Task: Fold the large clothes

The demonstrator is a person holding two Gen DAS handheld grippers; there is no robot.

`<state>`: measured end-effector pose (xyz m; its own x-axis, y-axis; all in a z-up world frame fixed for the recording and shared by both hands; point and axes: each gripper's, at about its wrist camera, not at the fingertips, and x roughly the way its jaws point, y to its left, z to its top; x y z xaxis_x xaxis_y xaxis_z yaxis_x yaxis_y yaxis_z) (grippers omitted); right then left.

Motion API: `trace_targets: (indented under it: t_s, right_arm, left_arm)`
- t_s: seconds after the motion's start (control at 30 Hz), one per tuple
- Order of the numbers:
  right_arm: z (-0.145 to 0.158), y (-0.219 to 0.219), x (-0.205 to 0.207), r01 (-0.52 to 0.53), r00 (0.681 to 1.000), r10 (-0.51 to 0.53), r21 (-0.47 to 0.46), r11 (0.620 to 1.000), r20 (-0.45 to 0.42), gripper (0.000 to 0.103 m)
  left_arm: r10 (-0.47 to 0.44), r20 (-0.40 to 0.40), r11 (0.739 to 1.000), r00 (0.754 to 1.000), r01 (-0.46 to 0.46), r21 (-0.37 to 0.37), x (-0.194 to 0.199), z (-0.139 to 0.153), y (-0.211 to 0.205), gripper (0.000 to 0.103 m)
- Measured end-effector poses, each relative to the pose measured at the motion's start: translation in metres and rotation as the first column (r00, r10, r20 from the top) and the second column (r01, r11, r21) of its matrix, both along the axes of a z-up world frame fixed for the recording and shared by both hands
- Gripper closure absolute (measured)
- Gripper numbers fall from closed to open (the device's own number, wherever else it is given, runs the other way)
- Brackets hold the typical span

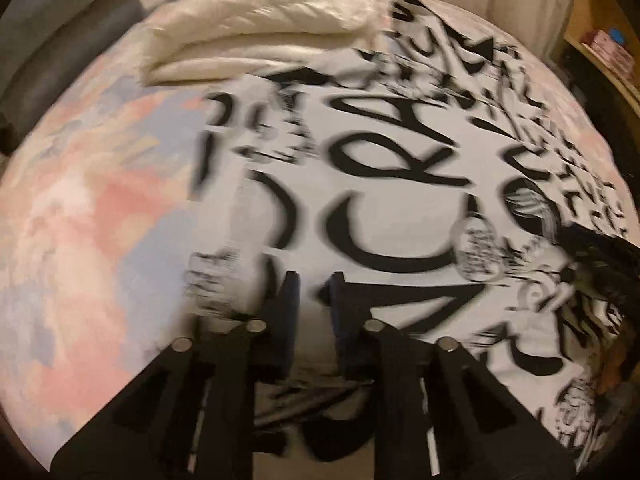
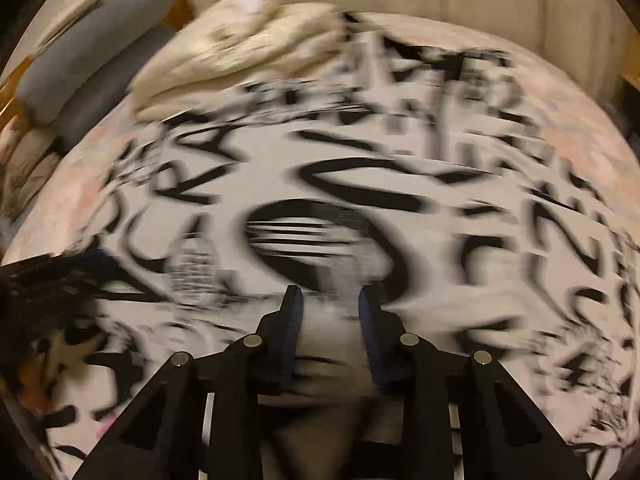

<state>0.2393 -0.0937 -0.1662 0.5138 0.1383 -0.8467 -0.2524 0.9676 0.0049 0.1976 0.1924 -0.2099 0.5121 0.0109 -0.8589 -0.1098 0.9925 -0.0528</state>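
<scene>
A large white garment [image 1: 400, 160] with bold black lettering lies spread flat on a bed, and it fills most of the right wrist view [image 2: 360, 168]. My left gripper [image 1: 314, 280] hangs over its near left part. Its jaws stand a narrow gap apart with pale cloth showing between them, and blur hides whether the pads press on it. My right gripper [image 2: 330, 294] is over the garment's middle, its blue pads [image 2: 290, 320] clearly apart with cloth lying in the gap. Both views are smeared by motion.
A pastel pink and blue sheet [image 1: 100, 200] covers the bed left of the garment. Folded cream bedding [image 1: 260, 28] lies at the head of the bed [image 2: 240, 40]. Grey bolsters [image 2: 92, 40] sit at the far left, and a wooden shelf [image 1: 608, 48] stands at the far right.
</scene>
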Motion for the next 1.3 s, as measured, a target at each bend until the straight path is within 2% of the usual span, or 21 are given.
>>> trace_targets:
  t_s: [0.13,0.2,0.4,0.53,0.67,1.0,1.17,1.3]
  right_arm:
    - [0.001,-0.036,-0.003,0.071,0.998,-0.070,-0.029,0.997,0.005,0.078]
    - [0.001,-0.052,-0.004,0.087,0.996,-0.087,-0.010,0.996,-0.004,0.078]
    - [0.004,-0.056,-0.008,0.102,0.995,-0.102,0.005,0.995,-0.015,0.077]
    - [0.004,-0.063,0.001,0.137,0.990,-0.134,0.065,0.988,-0.041,0.076]
    - [0.017,-0.073,-0.009,0.172,0.985,-0.165,0.151,0.973,-0.057,0.073]
    - [0.056,-0.073,-0.075,0.182,0.982,-0.189,0.193,0.964,0.017,0.072]
    - [0.072,-0.079,-0.110,0.184,0.980,-0.196,0.202,0.962,0.044,0.071]
    - [0.087,-0.087,-0.140,0.185,0.976,-0.204,0.215,0.959,0.071,0.064]
  left_arm:
    - [0.009,0.000,0.998,1.000,-0.009,-0.055,-0.003,0.001,0.018,0.089]
    - [0.006,-0.003,0.998,1.000,-0.006,-0.059,0.003,0.001,0.022,0.089]
    - [0.009,-0.016,0.999,1.000,-0.010,-0.053,0.007,0.002,0.017,0.088]
    - [0.012,-0.022,0.999,1.000,-0.013,-0.048,0.005,0.006,0.014,0.087]
    - [0.018,-0.015,0.998,1.000,-0.019,-0.055,-0.005,0.016,0.010,0.084]
    - [0.022,0.015,0.996,1.000,-0.021,-0.085,-0.047,0.046,-0.001,0.084]
    - [0.006,0.038,0.998,0.999,-0.003,-0.068,-0.078,0.062,-0.012,0.084]
    - [-0.023,0.056,0.998,0.998,0.026,-0.048,-0.102,0.069,-0.022,0.084]
